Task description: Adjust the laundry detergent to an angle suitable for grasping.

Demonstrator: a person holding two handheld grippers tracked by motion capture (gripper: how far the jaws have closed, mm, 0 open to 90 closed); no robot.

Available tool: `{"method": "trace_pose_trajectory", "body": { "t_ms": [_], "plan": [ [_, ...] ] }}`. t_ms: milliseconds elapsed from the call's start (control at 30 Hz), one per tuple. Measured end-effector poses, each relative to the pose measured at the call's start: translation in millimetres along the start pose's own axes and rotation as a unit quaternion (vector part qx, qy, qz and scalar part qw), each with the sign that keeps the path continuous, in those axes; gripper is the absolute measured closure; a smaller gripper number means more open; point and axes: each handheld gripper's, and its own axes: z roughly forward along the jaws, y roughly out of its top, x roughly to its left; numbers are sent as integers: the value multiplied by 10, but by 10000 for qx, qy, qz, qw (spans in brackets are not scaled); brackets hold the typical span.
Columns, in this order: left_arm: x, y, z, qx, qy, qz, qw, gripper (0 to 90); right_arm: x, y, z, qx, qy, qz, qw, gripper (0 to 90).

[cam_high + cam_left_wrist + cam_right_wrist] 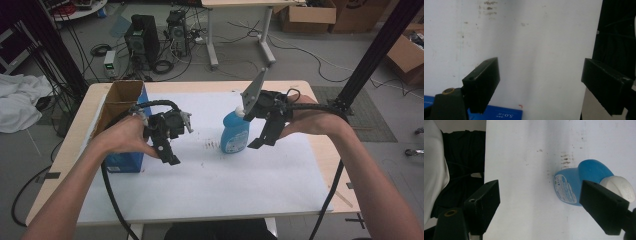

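Right gripper (263, 141) jaws apart, nothing between them, hovering just right of the blue bottle (235, 132), which stands upright mid-sheet on the white paper (225, 185). Left gripper (167, 150) also wide open, empty, beside the open cardboard box (121, 100). Looks like early stage: bottle not yet grasped; grab and any move remain.
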Motion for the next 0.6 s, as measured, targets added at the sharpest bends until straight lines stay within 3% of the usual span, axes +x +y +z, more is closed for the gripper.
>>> {"method": "trace_pose_trajectory", "body": {
  "t_ms": [233, 333, 467, 600],
  "plan": [
    [31, 53, 46, 57, 114, -115, 9999, 156, 1, -10, 2, 1, 3, 15, 10000, 173],
    [49, 90, 77, -94, 72, -266, 9996, 157, 1, -20, -6, -9, -8, 11, 10000, 175],
    [79, 137, 120, -191, 92, -301, 9993, 157, 0, -48, -21, -21, -25, 50, 10000, 177],
    [116, 222, 177, -182, 261, -509, 9982, 158, -3, -69, -30, -12, -33, 71, 10000, 179]
  ]
}}
